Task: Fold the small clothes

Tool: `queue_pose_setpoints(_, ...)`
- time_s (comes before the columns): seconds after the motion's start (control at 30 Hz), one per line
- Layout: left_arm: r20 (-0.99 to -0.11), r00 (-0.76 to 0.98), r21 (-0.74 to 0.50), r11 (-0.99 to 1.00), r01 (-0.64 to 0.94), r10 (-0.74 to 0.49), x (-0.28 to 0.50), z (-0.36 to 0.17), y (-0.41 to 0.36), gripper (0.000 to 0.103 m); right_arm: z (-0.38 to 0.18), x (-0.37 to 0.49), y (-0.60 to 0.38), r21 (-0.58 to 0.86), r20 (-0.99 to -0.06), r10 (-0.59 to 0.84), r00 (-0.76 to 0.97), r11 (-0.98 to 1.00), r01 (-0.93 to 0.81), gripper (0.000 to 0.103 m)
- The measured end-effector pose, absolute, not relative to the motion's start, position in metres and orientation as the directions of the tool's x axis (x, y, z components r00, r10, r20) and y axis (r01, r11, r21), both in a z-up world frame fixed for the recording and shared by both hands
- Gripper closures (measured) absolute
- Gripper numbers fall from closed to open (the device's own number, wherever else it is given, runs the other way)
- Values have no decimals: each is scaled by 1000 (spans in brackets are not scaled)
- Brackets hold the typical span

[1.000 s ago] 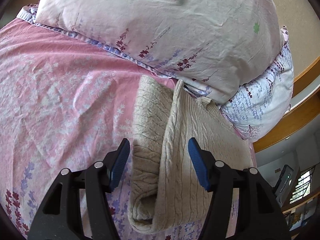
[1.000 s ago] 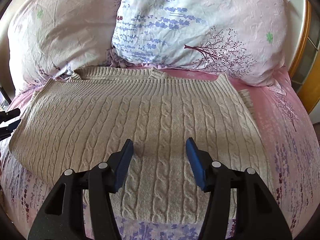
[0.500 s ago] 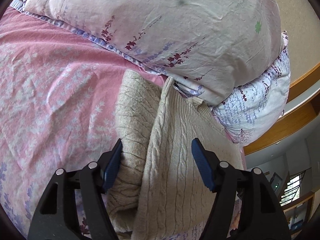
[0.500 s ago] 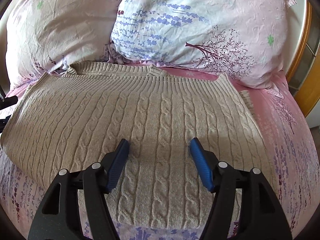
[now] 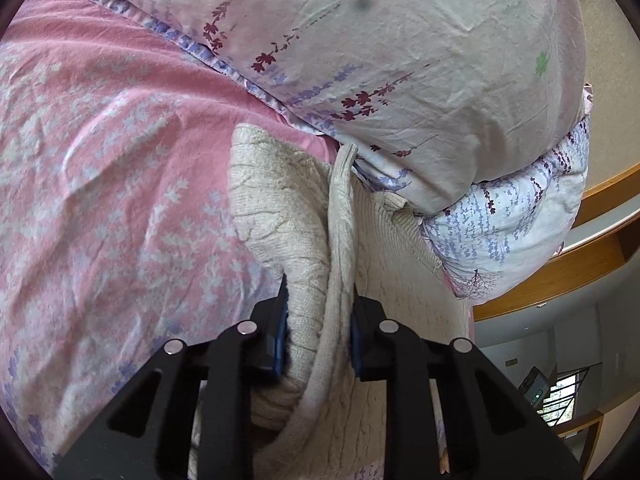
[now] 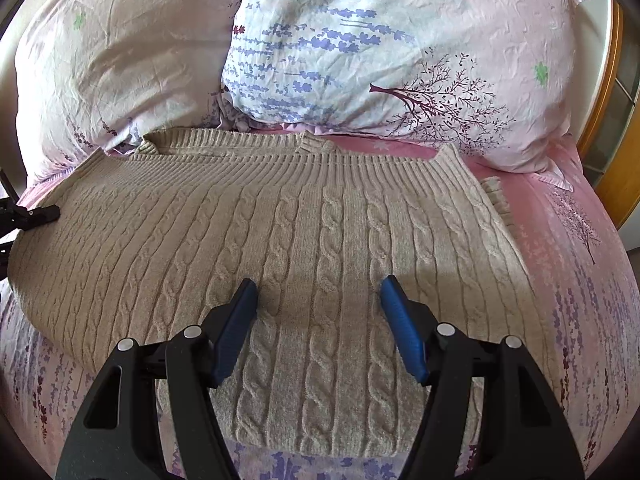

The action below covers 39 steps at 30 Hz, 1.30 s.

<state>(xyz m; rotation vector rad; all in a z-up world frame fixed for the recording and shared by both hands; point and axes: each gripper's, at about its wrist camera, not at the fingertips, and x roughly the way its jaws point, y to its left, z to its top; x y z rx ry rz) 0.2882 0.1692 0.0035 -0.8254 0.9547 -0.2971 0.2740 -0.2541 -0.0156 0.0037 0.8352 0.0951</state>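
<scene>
Left tongs [image 5: 318,328]: jaws closing on the folded edge of a beige cable-knit sweater [image 6: 280,248], knit pinched between the pads. Right tongs [image 6: 320,320]: spread wide above the sweater, holding nothing. Sweater lies flat on pink floral bed [image 6: 580,280], below two pillows [image 6: 360,48].

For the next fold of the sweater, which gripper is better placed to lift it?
Probably the left gripper: it is closing, and the sweater's folded side edge is already pinched between its pads. The right gripper hangs open over the flat middle, holding nothing.
</scene>
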Motion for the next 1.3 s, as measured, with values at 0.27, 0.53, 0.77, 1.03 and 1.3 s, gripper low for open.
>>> queue_pose_setpoints(0.27,-472,604,-800,600,14,-643,287,47,136,83,1,265,-295,199,-697,183,693,978,-58,37)
queue_pose_setpoints(0.53,-370,560,-830,535,159,-741,300,79,50,84,14,257,-345,354,-632,287,720,933,-61,36)
queue_pose_setpoints(0.77,-337,477,-848,482,221,-812,320,84,-48,84,18,250,-392,468,-578,336,744,883,-35,36)
queue_pose_setpoints(1.03,-462,290,-805,534,260,-838,324,51,-176,81,0,247,-456,659,-540,403,739,748,74,36)
queue_pose_setpoints(1.3,-393,292,-792,482,374,-872,308,77,-164,49,-12,247,-476,755,-499,481,721,650,89,36)
